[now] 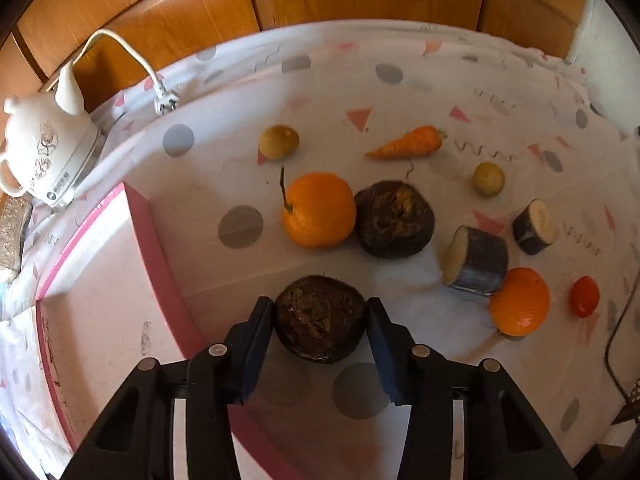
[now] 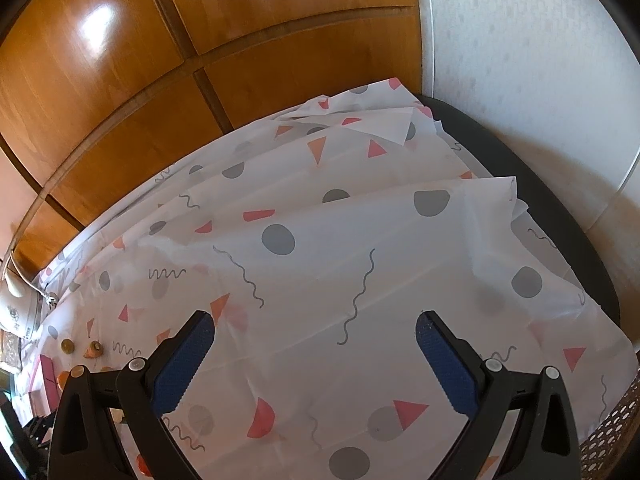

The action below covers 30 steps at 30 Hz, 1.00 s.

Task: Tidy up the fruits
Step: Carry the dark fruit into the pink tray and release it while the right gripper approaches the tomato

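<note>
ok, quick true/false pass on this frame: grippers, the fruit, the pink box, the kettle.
1. The left gripper is closed on a dark round fruit. True.
2. The right gripper holds an orange. False: it is open and empty over the tablecloth.
3. The carrot lies inside the pink box. False: it lies on the cloth, apart from the box.
4. A white kettle stands at the far left. True.
</note>
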Each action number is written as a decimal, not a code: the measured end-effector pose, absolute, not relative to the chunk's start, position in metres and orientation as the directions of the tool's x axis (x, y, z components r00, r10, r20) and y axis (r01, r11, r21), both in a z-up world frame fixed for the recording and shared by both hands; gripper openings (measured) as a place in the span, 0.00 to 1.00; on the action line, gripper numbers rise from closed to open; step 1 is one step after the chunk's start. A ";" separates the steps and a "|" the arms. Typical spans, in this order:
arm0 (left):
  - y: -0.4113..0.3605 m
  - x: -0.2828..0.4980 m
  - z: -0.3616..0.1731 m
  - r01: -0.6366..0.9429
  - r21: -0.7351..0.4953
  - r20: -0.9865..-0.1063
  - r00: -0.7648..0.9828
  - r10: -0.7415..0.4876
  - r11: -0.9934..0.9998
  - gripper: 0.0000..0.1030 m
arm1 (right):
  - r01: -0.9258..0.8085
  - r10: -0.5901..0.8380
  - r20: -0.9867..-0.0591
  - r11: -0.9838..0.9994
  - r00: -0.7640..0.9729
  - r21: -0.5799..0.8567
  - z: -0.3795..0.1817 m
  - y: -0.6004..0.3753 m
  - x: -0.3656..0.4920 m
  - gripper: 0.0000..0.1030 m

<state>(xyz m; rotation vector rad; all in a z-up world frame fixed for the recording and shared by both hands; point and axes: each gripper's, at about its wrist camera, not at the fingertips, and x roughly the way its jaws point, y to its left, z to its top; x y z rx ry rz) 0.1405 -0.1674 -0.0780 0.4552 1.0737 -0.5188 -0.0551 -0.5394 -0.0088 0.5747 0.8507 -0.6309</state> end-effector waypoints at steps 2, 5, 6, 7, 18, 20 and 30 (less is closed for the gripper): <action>-0.165 0.138 -0.077 0.594 0.068 -0.902 0.379 -0.205 0.801 0.46 | 0.703 -0.270 -0.823 0.681 0.499 0.203 -0.010 -0.539 -0.054 0.98; -0.153 0.132 -0.067 0.557 0.006 -0.884 0.391 -0.256 0.830 0.46 | 0.711 -0.274 -0.830 0.677 0.486 0.192 -0.012 -0.539 -0.054 0.94; -0.148 0.130 -0.063 0.542 -0.027 -0.877 0.391 -0.280 0.840 0.46 | 0.708 -0.267 -0.834 0.680 0.482 0.192 -0.013 -0.538 -0.053 0.92; -0.141 0.127 -0.057 0.525 -0.071 -0.866 0.390 -0.313 0.848 0.46 | 0.690 -0.244 -0.841 0.697 0.484 0.195 -0.015 -0.535 -0.050 0.89; -0.056 0.107 -0.028 0.266 -0.140 -0.798 0.540 -0.267 0.954 0.46 | 0.493 -0.097 -0.871 0.852 0.481 0.178 -0.026 -0.495 -0.022 0.78; -0.034 0.108 -0.031 0.190 -0.164 -0.806 0.539 -0.243 0.968 0.46 | 0.422 -0.048 -0.870 0.886 0.490 0.189 -0.027 -0.481 -0.015 0.71; 0.029 0.113 -0.052 -0.023 -0.187 -0.838 0.525 -0.148 0.982 0.46 | 0.028 0.167 -0.871 0.979 0.462 0.202 -0.031 -0.401 0.004 0.48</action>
